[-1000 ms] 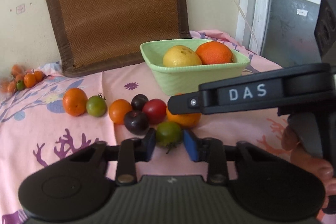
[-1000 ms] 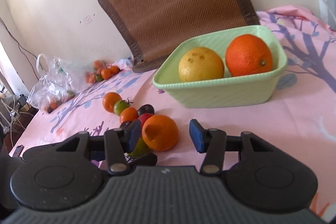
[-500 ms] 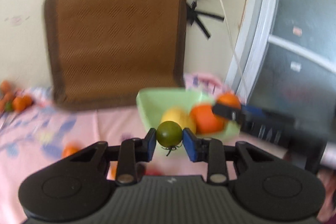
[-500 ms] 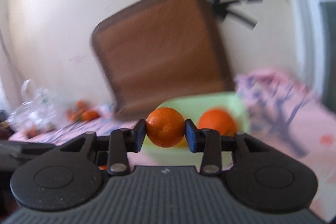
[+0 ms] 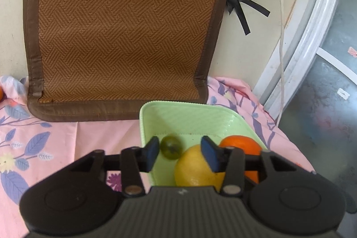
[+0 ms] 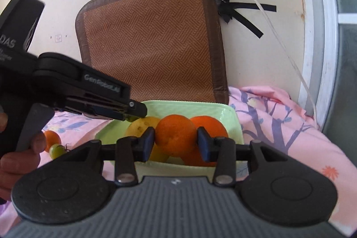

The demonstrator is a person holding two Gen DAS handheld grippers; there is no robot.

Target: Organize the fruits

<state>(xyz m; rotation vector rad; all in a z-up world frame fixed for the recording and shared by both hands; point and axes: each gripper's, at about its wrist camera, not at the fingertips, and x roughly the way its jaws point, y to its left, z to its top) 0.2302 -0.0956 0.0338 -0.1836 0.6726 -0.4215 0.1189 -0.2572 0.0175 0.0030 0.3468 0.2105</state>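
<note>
The left gripper's [image 5: 180,154] jaws have just been parted, and the green fruit [image 5: 171,147] is seen loose between them, over the green bowl [image 5: 196,113]. An orange [image 6: 175,135] is pinched by the right gripper [image 6: 175,144], held just above the bowl's near side, straight ahead.

Green tomato [image 5: 171,147] blurred; its far side hidden. Yellow fruit [image 5: 196,168] & big orange [image 5: 242,144] partly behind left gripper [image 5: 180,154], cut at 6 o'clock.

Black ribbed left tool [image 5: 180,152], blue pads [image 5: 209,156], silver screws.
</note>
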